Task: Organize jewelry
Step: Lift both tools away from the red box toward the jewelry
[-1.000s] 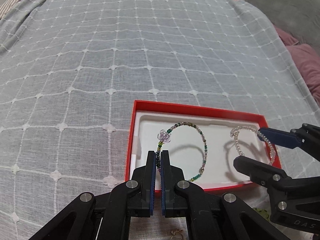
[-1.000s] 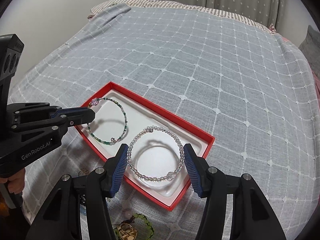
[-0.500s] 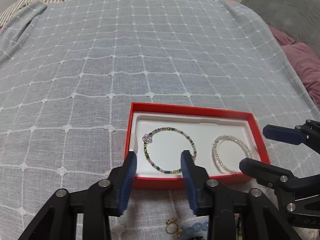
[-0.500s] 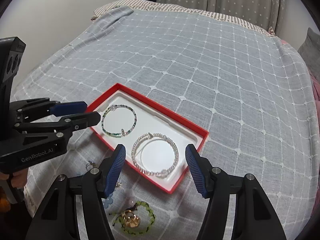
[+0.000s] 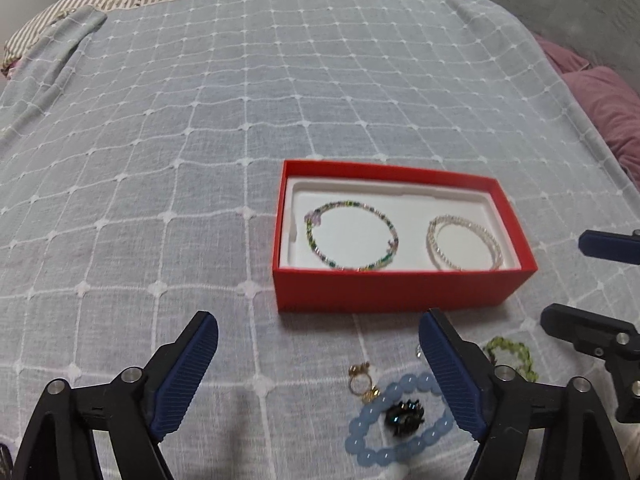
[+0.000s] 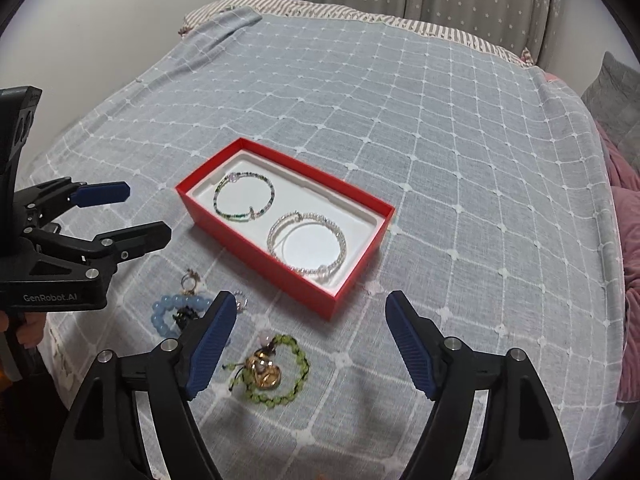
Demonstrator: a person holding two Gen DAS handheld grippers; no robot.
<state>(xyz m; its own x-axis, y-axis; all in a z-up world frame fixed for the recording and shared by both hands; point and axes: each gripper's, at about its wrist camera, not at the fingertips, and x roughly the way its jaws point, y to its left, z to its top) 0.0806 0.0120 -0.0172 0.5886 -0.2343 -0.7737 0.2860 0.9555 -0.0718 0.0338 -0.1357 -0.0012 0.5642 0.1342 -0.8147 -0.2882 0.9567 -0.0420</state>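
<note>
Inside the red cardboard box lie two bead bracelets; two more sit at six o'clock. Both the left gripper and right gripper gape wide, holding nothing.

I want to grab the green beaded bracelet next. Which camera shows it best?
The right wrist view: the green beaded bracelet lies whole on the grey checked bedspread, looped around a gold charm. The left wrist view shows only part of it, behind a finger of the left gripper.
</note>
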